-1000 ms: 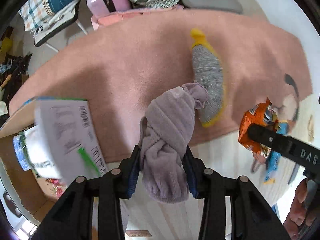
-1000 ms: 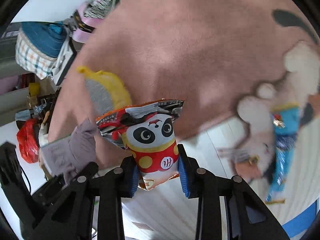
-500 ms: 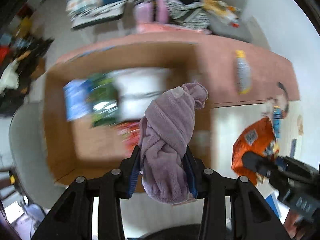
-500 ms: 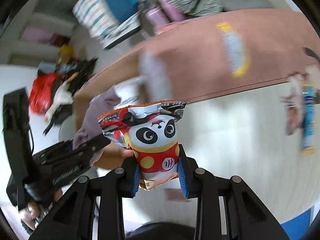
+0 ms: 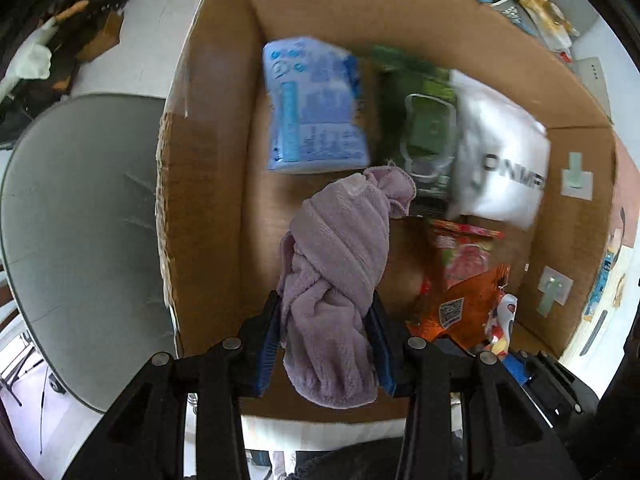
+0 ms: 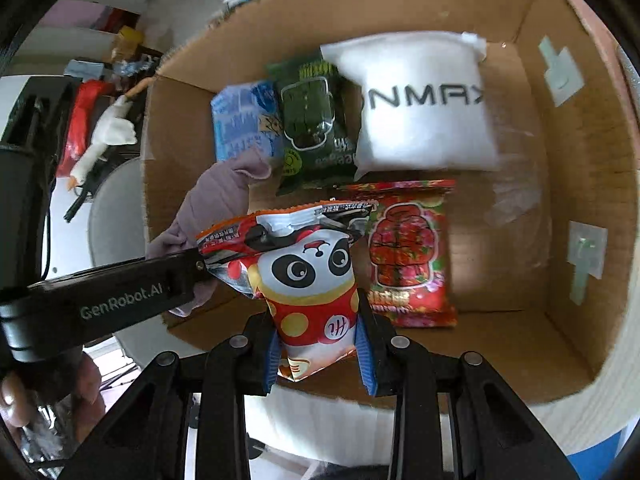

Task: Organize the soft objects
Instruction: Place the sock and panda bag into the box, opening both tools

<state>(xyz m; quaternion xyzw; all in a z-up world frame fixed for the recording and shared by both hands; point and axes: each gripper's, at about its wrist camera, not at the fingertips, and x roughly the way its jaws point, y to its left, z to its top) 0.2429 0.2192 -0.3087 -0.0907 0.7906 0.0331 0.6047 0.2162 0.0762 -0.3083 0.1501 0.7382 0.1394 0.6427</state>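
- To your left of the box you had a grey rounded seat (image 5: 80,216) close against its wall.
- Beyond it you saw a dark clutter (image 5: 60,32) on the pale floor.
- You also had a white toy goose (image 6: 108,136) beside something red (image 6: 82,120).

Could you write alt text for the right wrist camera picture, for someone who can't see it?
A handheld gripper pinches a panda snack bag between its fingers over an open cardboard box. In the box lie a white pouch, a green packet, a blue packet and a red candy bag. At left, a second gripper holds a purple cloth.
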